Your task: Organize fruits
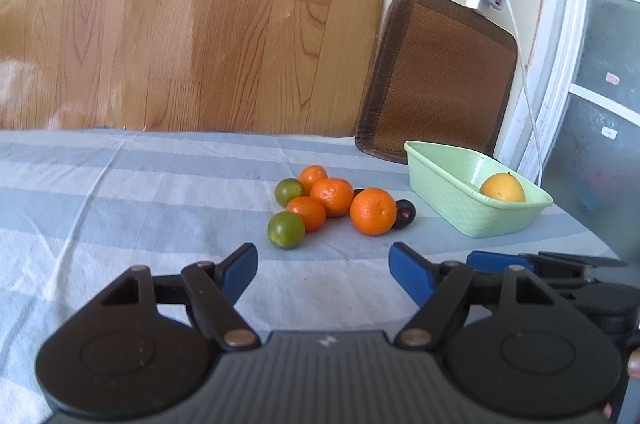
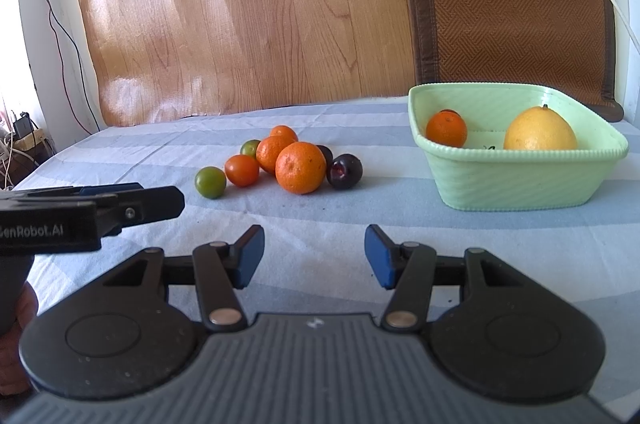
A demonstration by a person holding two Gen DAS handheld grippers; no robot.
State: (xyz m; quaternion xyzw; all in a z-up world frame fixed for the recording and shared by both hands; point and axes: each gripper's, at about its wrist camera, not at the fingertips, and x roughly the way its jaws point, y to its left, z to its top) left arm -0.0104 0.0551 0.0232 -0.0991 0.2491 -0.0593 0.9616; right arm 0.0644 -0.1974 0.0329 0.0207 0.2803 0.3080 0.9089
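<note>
Fruits (image 2: 300, 167) heaped beside green basket (image 2: 520, 183), left tool (image 2: 132, 201) marked "GenRobot.AI"

Black tool (image 2: 314, 254) with blue pads (image 2: 378, 256), brass-coloured rivets.

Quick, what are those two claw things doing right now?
Left gripper: jaws open, holding nothing.
Right gripper: jaws open, holding nothing.

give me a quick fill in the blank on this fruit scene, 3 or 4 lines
1. The big yellow fruit lies inside the green ____.
2. Beside it in the basket sits one small ____ fruit.
3. The loose pile on the striped cloth includes two ____ fruits nearest the left gripper.
4. The jaws of the right gripper stand ____, holding nothing.

Missing words: basket; orange; green; open
</note>
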